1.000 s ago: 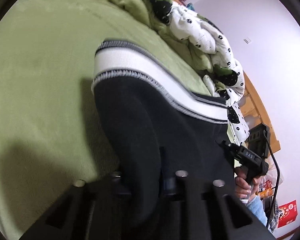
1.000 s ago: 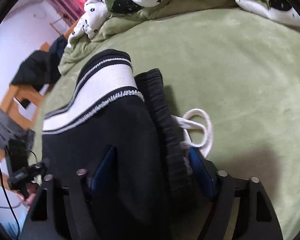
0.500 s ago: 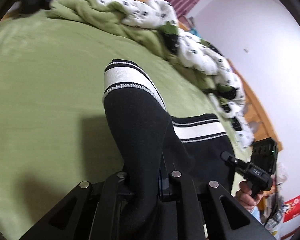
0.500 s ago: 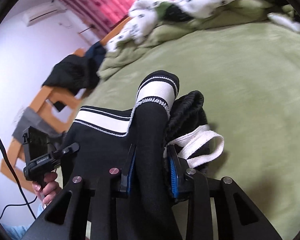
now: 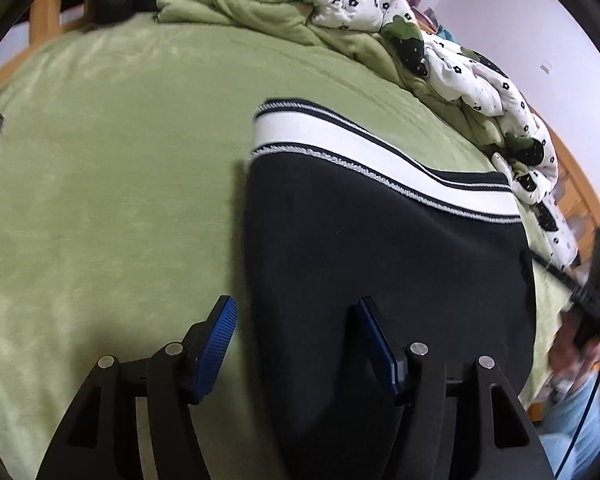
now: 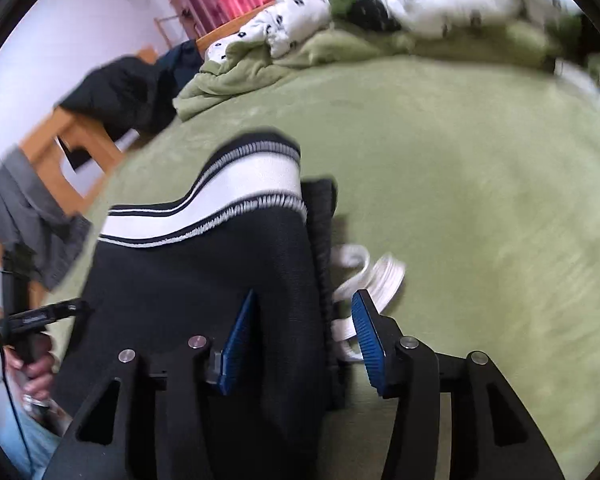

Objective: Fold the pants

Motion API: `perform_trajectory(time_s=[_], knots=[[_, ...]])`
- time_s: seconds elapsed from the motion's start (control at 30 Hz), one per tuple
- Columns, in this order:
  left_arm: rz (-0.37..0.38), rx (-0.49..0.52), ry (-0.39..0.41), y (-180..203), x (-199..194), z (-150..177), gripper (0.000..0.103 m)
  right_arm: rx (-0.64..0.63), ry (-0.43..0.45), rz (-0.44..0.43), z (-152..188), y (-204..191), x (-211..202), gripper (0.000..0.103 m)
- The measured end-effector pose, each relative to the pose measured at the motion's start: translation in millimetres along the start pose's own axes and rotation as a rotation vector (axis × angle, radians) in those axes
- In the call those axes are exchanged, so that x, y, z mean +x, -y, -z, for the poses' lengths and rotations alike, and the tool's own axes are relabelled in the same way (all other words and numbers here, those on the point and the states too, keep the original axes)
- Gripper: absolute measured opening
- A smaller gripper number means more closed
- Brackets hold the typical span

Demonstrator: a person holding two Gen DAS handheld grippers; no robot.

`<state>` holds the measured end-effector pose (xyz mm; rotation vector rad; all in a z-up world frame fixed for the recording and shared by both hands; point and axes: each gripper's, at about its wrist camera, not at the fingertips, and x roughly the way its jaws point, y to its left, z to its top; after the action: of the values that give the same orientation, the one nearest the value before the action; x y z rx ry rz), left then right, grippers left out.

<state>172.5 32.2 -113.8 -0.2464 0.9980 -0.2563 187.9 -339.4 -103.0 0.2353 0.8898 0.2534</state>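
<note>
The black pants (image 5: 380, 272) with a white striped cuff band (image 5: 364, 152) lie folded on the green bed (image 5: 120, 168). My left gripper (image 5: 294, 308) is open, its blue pads either side of the pants' left edge. In the right wrist view the pants (image 6: 204, 280) show with the cuff band (image 6: 252, 184), the ribbed waistband and a white drawstring (image 6: 364, 276). My right gripper (image 6: 304, 304) is open, straddling the waistband edge.
A crumpled green blanket and white flowered duvet (image 5: 380, 12) lie along the far side of the bed. A wooden bed frame (image 6: 76, 144) carries dark clothes (image 6: 128, 96). The other gripper and hand show at the pants' far side (image 6: 32, 320).
Both grippers were shut on the lifted pants half a second ago. Now both have opened and the pants lie flat on the bed.
</note>
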Motion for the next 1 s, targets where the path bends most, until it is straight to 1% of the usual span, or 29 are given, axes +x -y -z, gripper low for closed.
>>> perform_trajectory(time_s=[0.07,0.1,0.13,0.2,0.27,0.3,0.33,0.37,0.4,0.43,0.47,0.5,0.53,0.6,0.63,0.67,0.7,0.77,0.83,0.87,0.93,0.97,1.0], knots=[[-0.018,0.008,0.021,-6,-11,4,0.061,-0.04,0.068,0.036,-7,-5,-18,0.05],[-0.024,-0.001,0.029,-11,-16,6,0.061,-0.048,0.09,0.038,-14,-7,-21,0.05],[-0.021,-0.009,0.031,-15,-19,9,0.061,-0.048,0.105,0.037,-23,-10,-20,0.052],[-0.001,-0.035,0.024,-25,-24,12,0.061,-0.042,0.089,0.027,-38,-16,-7,0.054],[0.017,-0.063,0.019,-35,-28,16,0.061,-0.048,0.048,0.049,-50,-23,20,0.054],[0.019,-0.072,0.019,-39,-31,19,0.061,-0.038,0.02,0.061,-55,-27,35,0.047],[0.019,-0.075,0.024,-43,-35,22,0.061,-0.015,-0.012,0.044,-56,-27,48,0.031],[0.018,-0.071,0.031,-45,-37,24,0.061,-0.007,-0.018,0.035,-57,-29,54,0.018],[0.017,-0.063,0.043,-48,-41,25,0.061,-0.035,0.015,0.037,-59,-34,50,0.016],[0.015,-0.055,0.066,-49,-44,27,0.061,-0.057,0.075,-0.015,-61,-36,35,0.016],[0.015,-0.053,0.08,-47,-44,26,0.061,-0.037,0.118,-0.061,-62,-33,24,0.016],[0.017,-0.052,0.093,-46,-44,25,0.061,-0.011,0.125,-0.063,-63,-27,21,0.016],[0.027,-0.05,0.1,-44,-42,22,0.061,-0.014,0.102,-0.024,-61,-24,27,0.016],[0.036,-0.049,0.101,-38,-38,15,0.061,-0.032,0.026,0.09,-51,-18,59,0.016],[0.04,-0.043,0.108,-33,-36,10,0.061,-0.04,0.042,0.099,-46,-15,62,0.016],[0.045,-0.034,0.118,-29,-36,5,0.061,-0.038,0.047,0.085,-47,-13,59,0.016],[0.049,-0.022,0.133,-25,-37,1,0.061,-0.027,0.034,0.077,-50,-12,56,0.019],[0.059,0.006,0.172,-13,-39,-13,0.061,-0.023,0.014,0.074,-59,-17,48,0.022],[0.087,0.023,0.207,-2,-39,-28,0.061,-0.036,0.041,0.071,-64,-28,34,0.023],[0.103,0.032,0.221,5,-37,-37,0.061,-0.051,0.056,0.069,-60,-34,26,0.024],[0.114,0.062,0.238,21,-28,-56,0.061,-0.114,0.079,0.092,-61,-52,23,0.025],[0.101,0.082,0.24,27,-23,-61,0.061,-0.158,0.097,0.109,-60,-62,22,0.025],[0.056,0.11,0.237,35,-14,-68,0.061,-0.186,0.11,0.117,-60,-69,20,0.025]])
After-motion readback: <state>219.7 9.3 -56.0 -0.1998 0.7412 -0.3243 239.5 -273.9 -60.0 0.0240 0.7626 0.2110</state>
